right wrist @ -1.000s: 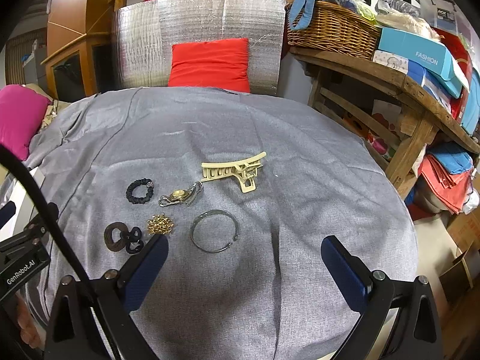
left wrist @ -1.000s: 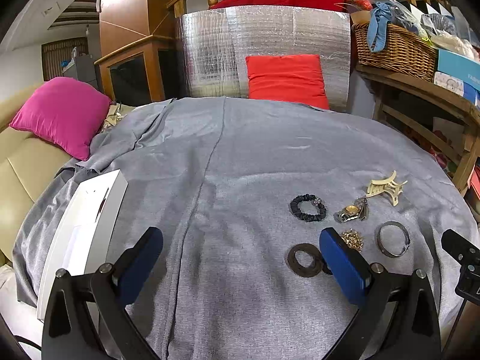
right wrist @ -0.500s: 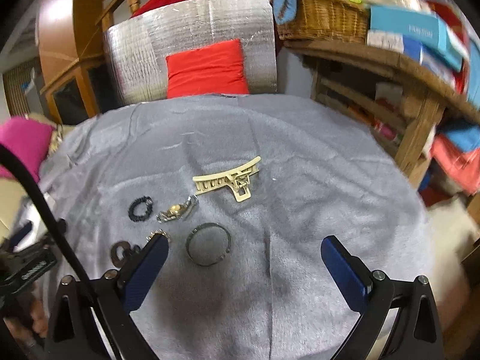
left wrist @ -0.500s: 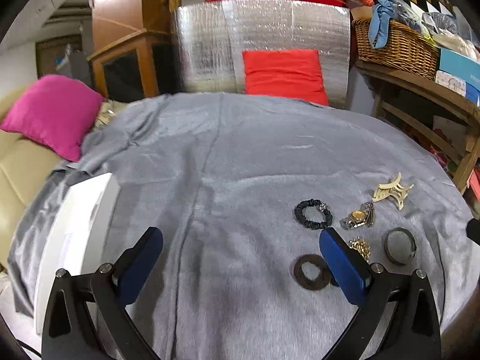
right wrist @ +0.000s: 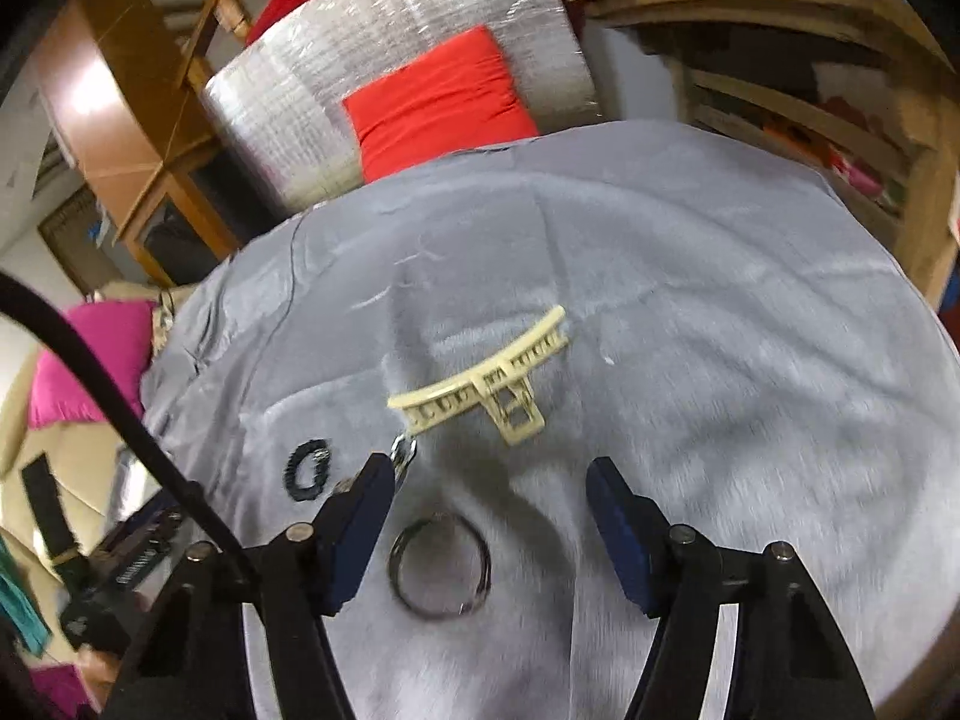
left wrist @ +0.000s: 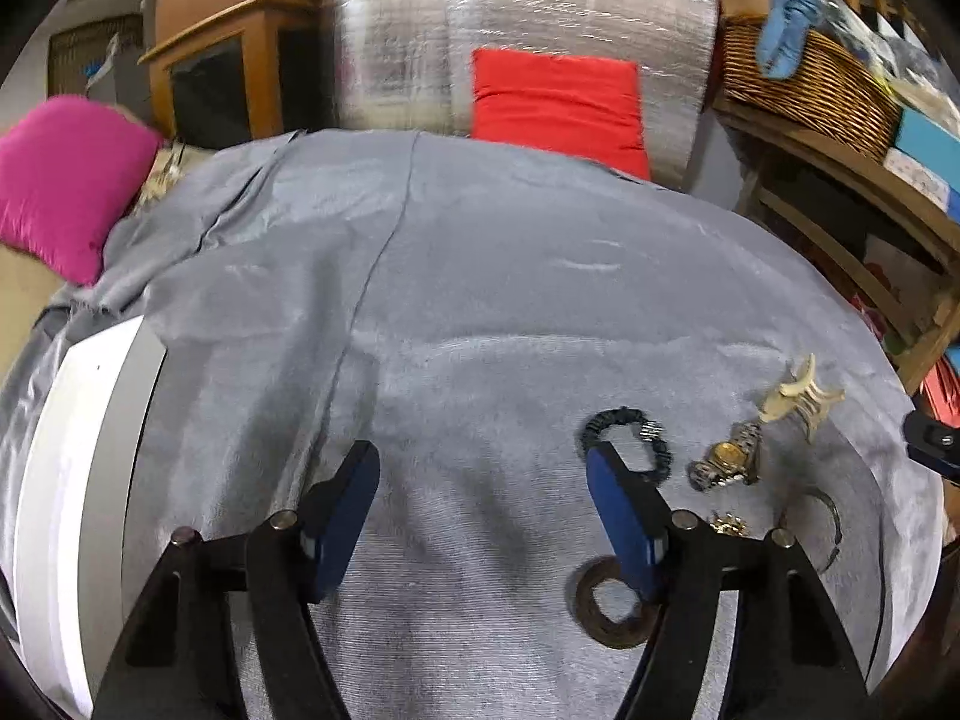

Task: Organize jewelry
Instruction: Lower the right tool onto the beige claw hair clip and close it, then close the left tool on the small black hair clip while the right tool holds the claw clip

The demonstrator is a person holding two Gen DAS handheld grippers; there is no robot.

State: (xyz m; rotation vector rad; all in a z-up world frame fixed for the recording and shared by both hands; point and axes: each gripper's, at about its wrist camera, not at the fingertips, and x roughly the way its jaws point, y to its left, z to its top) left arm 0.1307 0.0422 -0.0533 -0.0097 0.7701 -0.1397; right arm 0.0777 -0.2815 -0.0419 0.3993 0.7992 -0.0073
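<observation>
Right wrist view: our right gripper (right wrist: pixel 489 495) is closing with nothing between its jaws yet. Just below it lies the dark bangle (right wrist: pixel 440 566); beyond the bangle sits the cream hair claw (right wrist: pixel 486 387). We should centre over the bangle's rim before pinching. Our left gripper (left wrist: pixel 480 480), also closing on nothing, hangs over bare grey cloth (left wrist: pixel 480 312).

Cream hair claw (right wrist: pixel 480 384), grey cloth (right wrist: pixel 690 276), red cushion (right wrist: pixel 438 99)
</observation>
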